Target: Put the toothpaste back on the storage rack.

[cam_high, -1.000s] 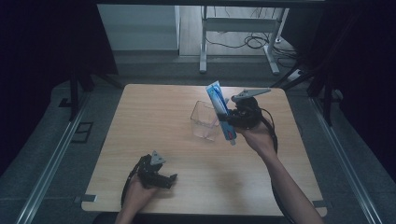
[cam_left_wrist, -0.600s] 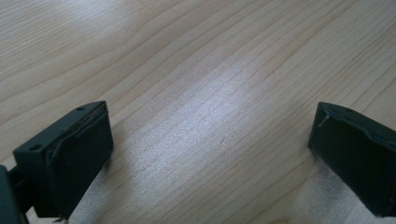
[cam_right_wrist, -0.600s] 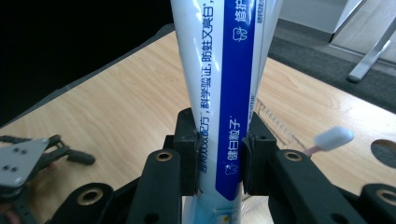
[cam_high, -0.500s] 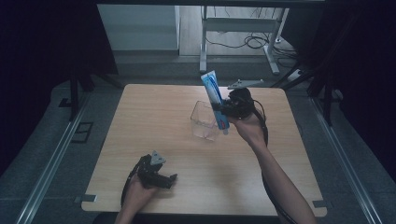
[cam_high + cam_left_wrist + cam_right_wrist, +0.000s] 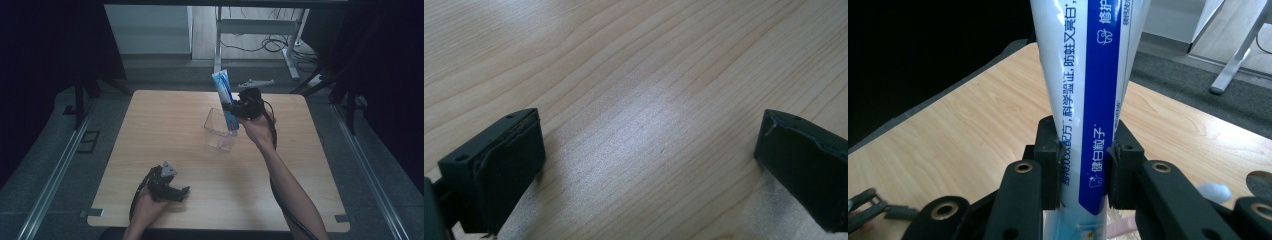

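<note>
Dim room, pale wooden bench (image 5: 150, 130): the right gripper (image 5: 235, 107), fingers clenched on a toothpaste tube (image 5: 225, 97), has carried it over the clear cup (image 5: 219, 131), ready to lower. The left gripper (image 5: 170, 192) rests released.

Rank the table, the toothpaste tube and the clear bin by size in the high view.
1. Table, by far the largest.
2. Toothpaste tube and clear bin: too alike to rank, the tube longer, the bin wider.

The tube (image 5: 224, 97) stands above the bin's (image 5: 218, 131) right rim mid-table (image 5: 150, 130); the left gripper (image 5: 170, 187) rests near the front edge.
</note>
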Demonstrator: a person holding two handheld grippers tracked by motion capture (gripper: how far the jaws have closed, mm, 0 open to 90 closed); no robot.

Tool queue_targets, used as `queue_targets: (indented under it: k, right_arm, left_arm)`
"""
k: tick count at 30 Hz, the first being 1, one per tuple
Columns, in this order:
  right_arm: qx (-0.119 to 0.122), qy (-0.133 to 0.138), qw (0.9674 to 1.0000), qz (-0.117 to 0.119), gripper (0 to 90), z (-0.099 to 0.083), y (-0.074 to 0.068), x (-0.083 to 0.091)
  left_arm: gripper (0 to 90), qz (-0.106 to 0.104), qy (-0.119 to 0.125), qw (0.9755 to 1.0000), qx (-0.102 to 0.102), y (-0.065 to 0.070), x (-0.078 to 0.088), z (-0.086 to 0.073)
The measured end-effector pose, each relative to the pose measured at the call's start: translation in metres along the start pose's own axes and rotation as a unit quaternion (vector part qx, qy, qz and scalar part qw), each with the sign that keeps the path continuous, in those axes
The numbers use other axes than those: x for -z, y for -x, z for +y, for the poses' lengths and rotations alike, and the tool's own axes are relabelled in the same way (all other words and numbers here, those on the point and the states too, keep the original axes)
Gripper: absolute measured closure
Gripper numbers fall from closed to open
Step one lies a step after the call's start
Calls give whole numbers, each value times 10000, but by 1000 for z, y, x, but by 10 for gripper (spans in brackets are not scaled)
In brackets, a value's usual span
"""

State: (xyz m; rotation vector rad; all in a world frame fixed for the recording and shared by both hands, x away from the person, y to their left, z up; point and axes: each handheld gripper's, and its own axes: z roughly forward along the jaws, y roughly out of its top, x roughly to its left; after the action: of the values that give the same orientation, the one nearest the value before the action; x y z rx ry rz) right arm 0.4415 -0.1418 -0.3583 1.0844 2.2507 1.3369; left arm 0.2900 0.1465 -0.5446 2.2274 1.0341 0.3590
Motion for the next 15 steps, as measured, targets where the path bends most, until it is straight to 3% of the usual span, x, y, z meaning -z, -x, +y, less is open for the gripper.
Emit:
queue_targets:
  k: [15]
  right_arm:
    - [-28, 135, 9998, -163, 714, 2, 9, -24]
  left_arm:
    - [0, 5, 0, 10000, -15, 0, 0, 0]
